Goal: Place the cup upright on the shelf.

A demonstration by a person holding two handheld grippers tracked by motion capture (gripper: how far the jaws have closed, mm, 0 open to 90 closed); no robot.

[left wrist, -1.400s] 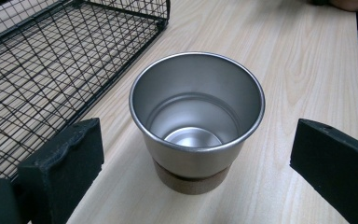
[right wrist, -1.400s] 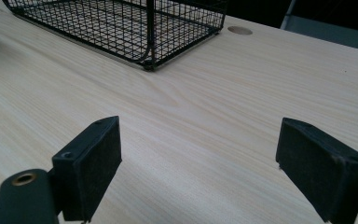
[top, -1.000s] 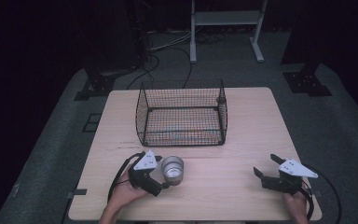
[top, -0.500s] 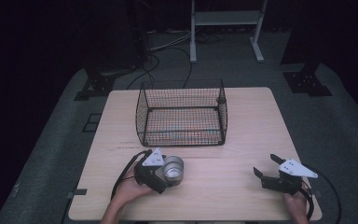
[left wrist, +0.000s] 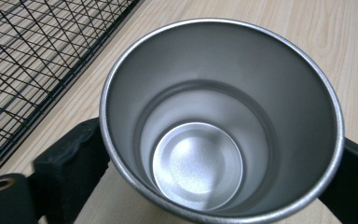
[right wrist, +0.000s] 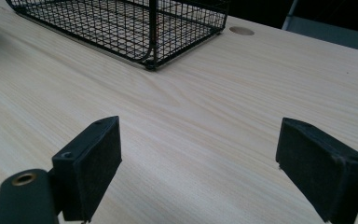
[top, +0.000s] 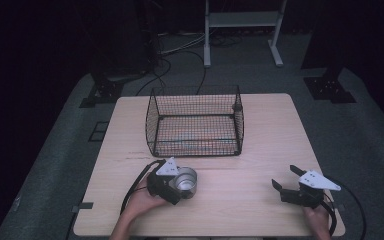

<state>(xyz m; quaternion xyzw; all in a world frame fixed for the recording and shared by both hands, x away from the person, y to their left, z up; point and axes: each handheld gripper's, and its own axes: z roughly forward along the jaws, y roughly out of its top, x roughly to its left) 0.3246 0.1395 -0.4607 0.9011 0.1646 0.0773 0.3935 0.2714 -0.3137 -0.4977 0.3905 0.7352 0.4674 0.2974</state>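
Note:
A steel cup (top: 187, 179) sits near the table's front left with its mouth open towards the camera, and my left gripper (top: 184, 186) is shut on it. In the left gripper view the empty cup (left wrist: 214, 140) is seen from above, with a black finger (left wrist: 70, 172) pressed against each side of its wall. My right gripper (top: 284, 176) rests at the front right, open, its pads (right wrist: 98, 154) wide apart over bare wood. A black wire basket (top: 152, 125) stands in the middle of the table, behind the cup.
The light wooden table (top: 240, 200) has bare room between the two grippers and at both sides of the basket (right wrist: 121, 23). The basket's mesh wall (left wrist: 28, 56) stands close to the left of the cup. A metal stand (top: 240, 20) is on the floor beyond the table.
My left gripper has turned slightly with the cup in its hold, staying at about the same spot. The right gripper has not moved.

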